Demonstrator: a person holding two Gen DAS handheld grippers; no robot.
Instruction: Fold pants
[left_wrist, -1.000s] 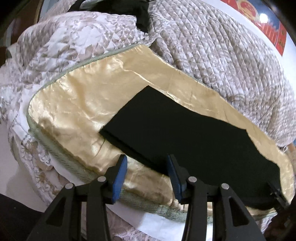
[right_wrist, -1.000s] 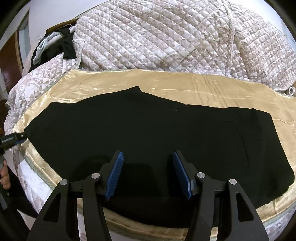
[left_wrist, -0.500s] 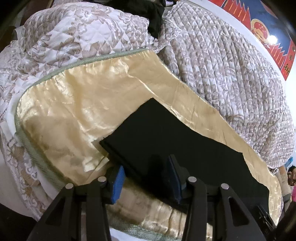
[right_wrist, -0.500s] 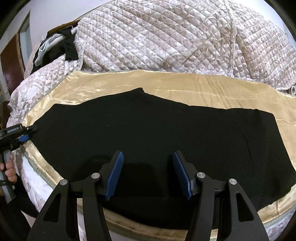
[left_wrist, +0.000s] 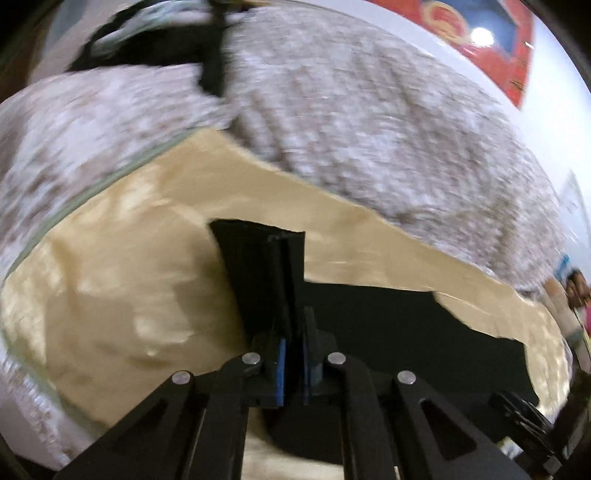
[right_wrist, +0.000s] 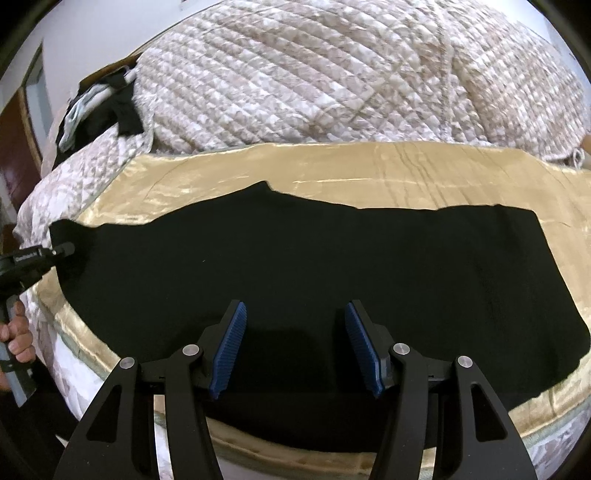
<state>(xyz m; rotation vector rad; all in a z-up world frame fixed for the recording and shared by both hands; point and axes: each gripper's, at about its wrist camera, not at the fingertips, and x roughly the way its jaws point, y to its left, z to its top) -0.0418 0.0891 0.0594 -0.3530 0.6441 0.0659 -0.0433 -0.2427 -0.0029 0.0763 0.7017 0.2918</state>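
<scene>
My left gripper is clamped on one end of the black pants, blue ribbed pads pressed together on the cloth; the pinched corner stands up as a dark creased flap in the centre of the left view, rest of the fabric trailing flat toward lower right. That view is blurred, details soft. Right view shows the same gripper at the left edge biting the pants' raised end, bare hand on its handle below

My right gripper hangs over the middle of the pants near the lower edge, fingers wide apart, nothing between them. Whether the tips touch the cloth, can't tell

Pants are matte black, long flat band across the frame centre, top edge uneven with a small peak left of centre. They lie on a shiny gold satin sheet, wrinkled, rounded corner at left. Behind it a bulky quilt, diamond-stitched, beige-white pattern. Dark clothes pile upper left
</scene>
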